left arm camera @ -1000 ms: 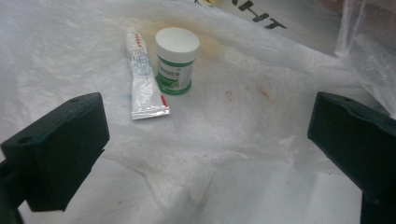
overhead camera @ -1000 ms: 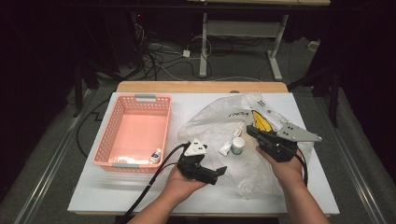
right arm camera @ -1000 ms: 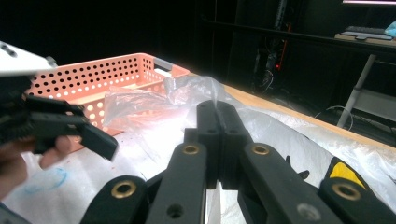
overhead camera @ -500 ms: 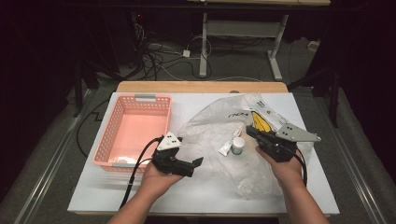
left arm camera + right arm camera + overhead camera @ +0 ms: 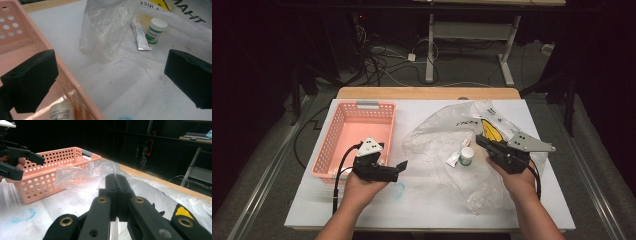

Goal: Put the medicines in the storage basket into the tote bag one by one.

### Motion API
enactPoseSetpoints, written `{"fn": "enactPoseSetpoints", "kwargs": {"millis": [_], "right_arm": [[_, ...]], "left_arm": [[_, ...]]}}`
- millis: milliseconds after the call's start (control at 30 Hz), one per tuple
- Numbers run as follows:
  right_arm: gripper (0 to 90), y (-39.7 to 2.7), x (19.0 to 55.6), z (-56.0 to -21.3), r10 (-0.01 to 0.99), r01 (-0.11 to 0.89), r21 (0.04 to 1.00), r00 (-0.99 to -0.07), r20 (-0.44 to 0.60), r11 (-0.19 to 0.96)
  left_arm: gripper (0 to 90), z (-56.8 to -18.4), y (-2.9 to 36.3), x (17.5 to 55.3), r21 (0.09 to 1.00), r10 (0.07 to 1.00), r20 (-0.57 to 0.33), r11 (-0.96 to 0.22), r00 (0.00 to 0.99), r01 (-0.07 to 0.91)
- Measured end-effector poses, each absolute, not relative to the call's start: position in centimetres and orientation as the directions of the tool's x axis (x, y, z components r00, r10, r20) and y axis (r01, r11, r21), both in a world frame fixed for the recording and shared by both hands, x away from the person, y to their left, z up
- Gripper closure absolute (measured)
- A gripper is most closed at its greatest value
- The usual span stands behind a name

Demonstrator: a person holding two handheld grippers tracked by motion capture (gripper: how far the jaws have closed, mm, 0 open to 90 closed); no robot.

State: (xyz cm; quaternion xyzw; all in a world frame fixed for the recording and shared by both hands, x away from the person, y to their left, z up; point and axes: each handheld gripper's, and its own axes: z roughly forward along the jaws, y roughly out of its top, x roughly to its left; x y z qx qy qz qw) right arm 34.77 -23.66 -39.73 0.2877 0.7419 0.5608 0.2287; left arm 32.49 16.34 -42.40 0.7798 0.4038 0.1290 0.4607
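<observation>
My left gripper (image 5: 398, 170) hovers at the pink basket's (image 5: 342, 125) front right corner, jaws open wide with nothing between them (image 5: 111, 62). Below it a white bottle (image 5: 62, 111) lies in the basket (image 5: 75, 90). My right gripper (image 5: 482, 141) is shut, and its tips (image 5: 116, 178) pinch the clear plastic bag (image 5: 437, 135), whose film peaks up at them. A small white-capped bottle with a green label (image 5: 466, 156) (image 5: 155, 30) and a white tube (image 5: 454, 158) (image 5: 140, 35) lie on the bag beside the right gripper.
The basket (image 5: 50, 170) stands at the table's left and the crumpled bag (image 5: 105, 32) covers the right half. A blue circle mark (image 5: 397, 190) sits on the white table (image 5: 427, 210) near the front. My left gripper (image 5: 28, 167) appears far left in the right gripper view.
My left gripper has moved left from the middle of the table to the basket's front right corner. The right gripper has kept still on the bag.
</observation>
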Motion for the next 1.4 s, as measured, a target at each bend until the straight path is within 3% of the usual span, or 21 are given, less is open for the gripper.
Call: {"fn": "enactPoseSetpoints", "kwargs": {"millis": [267, 700, 833, 933, 1067, 1400], "right_arm": [[90.0, -23.8, 34.7, -39.6, 0.684, 0.164, 0.966, -0.729, -0.019, 0.202], [90.0, -23.9, 34.7, -39.6, 0.688, 0.166, 0.966, -0.726, -0.016, 0.198], [90.0, -23.9, 34.7, -39.6, 0.688, 0.167, 0.966, -0.726, -0.017, 0.199], [90.0, -24.0, 34.7, -39.5, 0.689, 0.164, 0.966, -0.724, -0.019, 0.198], [90.0, -24.1, 34.8, -39.5, 0.691, 0.164, 0.967, -0.723, -0.016, 0.194], [90.0, -24.1, 34.7, -39.5, 0.691, 0.168, 0.967, -0.723, -0.011, 0.191]], "left_arm": [[0.0, -42.4, 18.6, 32.6, 0.805, 0.811, -0.14, -0.241, 0.568, 0.542], [0.4, -42.4, 21.7, 32.9, 0.785, 0.839, -0.176, -0.195, 0.514, 0.588], [4.4, -42.2, 21.7, 33.0, 0.772, 0.831, -0.186, -0.206, 0.524, 0.601], [12.2, -41.7, 21.4, 33.3, 0.758, 0.826, -0.174, -0.235, 0.535, 0.609], [16.2, -41.3, 21.0, 34.6, 0.682, 0.839, -0.142, -0.302, 0.525, 0.666], [30.8, -41.7, 20.5, 38.1, 0.456, 0.829, -0.166, -0.415, 0.534, 0.787]]}}
